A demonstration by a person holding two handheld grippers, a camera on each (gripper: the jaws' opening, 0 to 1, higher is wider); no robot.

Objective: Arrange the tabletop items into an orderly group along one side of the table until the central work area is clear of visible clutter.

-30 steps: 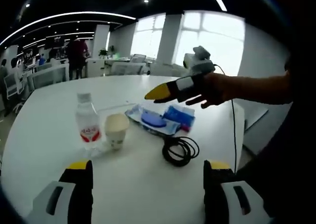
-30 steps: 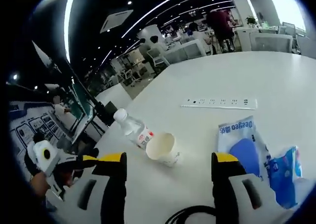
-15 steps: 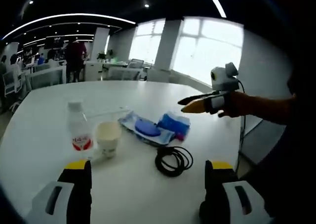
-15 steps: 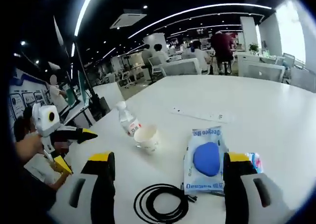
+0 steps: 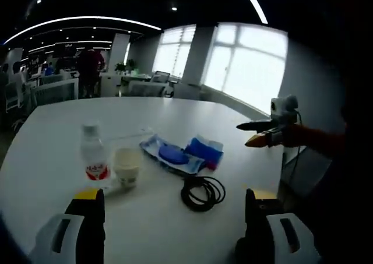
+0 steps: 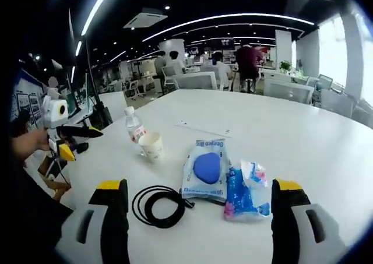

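Left gripper view: right gripper [image 5: 252,133] pulls back off the table [image 5: 52,130], both grippers spread and empty; bottle [image 5: 93,158], cup [image 5: 127,166], packets and cable [image 5: 201,192] untouched.

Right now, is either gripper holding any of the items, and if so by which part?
Nothing is held. The left gripper and right gripper are both open, above the table, apart from the bottle, cup and cable.

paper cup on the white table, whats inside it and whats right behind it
The cream paper cup stands upright, and its inside is too small and shadowed to tell. Beside and behind it stands a clear plastic water bottle with a red label. Farther back, a white power strip lies on the table.
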